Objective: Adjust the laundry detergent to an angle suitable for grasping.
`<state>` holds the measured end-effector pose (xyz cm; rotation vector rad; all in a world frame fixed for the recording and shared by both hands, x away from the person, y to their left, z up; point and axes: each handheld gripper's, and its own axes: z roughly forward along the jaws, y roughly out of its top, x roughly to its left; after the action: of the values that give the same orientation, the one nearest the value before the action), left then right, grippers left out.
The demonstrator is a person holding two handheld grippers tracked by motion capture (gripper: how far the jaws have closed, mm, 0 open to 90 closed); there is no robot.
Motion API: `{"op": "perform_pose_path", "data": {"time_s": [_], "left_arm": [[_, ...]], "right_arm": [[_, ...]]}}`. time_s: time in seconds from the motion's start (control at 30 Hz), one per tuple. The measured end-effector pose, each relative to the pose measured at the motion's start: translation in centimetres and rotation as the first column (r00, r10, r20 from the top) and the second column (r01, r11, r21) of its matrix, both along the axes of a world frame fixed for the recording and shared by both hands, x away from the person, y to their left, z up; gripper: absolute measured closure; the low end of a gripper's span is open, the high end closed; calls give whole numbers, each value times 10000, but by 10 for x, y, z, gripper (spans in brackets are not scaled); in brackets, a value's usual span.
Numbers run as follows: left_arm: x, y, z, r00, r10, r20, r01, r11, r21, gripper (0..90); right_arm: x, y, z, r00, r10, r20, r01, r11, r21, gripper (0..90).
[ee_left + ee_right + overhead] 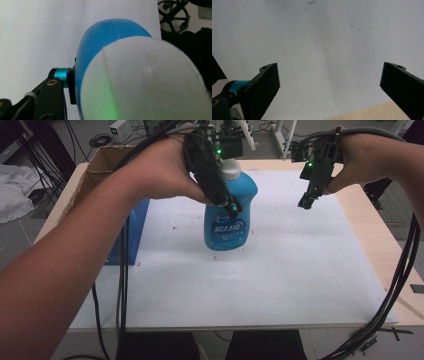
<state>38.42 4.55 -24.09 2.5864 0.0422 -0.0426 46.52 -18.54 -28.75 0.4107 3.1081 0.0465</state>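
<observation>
A blue detergent bottle with a white cap stands upright on the white mat, near its back middle. My left gripper reaches down from above and is shut on the bottle's upper body. In the left gripper view the white cap and blue body are very close, with one of my fingers pressed against the blue side; the other is hidden behind the cap. My right gripper hovers to the right of the bottle, apart from it. Its jaws stand wide open over bare mat.
An open cardboard box with a blue side sits at the mat's back left. The wooden table borders the mat on the right. Cables hang from both grippers. White cloth lies on the floor at left.
</observation>
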Motion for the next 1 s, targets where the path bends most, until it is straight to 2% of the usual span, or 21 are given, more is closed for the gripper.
{"op": "perform_pose_path", "data": {"time_s": [0.13,0.23,0.3,0.4,0.47,0.57,0.67,0.77,0.83,1.0], "left_arm": [[5,10,-4,9967,-728,-373,730,9973,34,392],[5,14,-6,9928,-1142,-364,1143,9934,-3,393],[3,16,-7,9871,-1591,-170,1592,9872,32,392],[0,19,-10,9733,-2295,97,2293,9732,198,392],[-4,21,-13,9597,-2795,279,2788,9599,279,392],[-7,22,-16,9436,-3287,397,3268,9439,480,392],[-10,24,-19,9306,-3643,347,3622,9305,540,392],[-12,27,-23,9109,-4110,364,4099,9115,341,392],[-14,29,-27,8930,-4473,496,4464,8944,294,393],[-17,32,-39,8758,-4805,465,4803,8770,172,393]], "right_arm": [[1,4,-2,10000,26,4,-26,10000,18,19],[2,5,-4,10000,-2,-11,2,10000,-2,19],[3,5,-5,10000,-2,-51,2,10000,-61,19],[4,5,-5,9999,-92,-94,91,9999,-74,19],[5,4,-6,10000,11,-52,-11,10000,-82,19],[5,4,-7,10000,-13,-53,13,10000,-92,19],[6,4,-8,10000,-1,-69,0,9999,-111,19],[6,5,-9,10000,36,-92,-37,9999,-109,19],[5,6,-8,10000,23,-83,-24,9999,-134,19],[5,4,-9,10000,35,-24,-35,10000,9,19]]}}
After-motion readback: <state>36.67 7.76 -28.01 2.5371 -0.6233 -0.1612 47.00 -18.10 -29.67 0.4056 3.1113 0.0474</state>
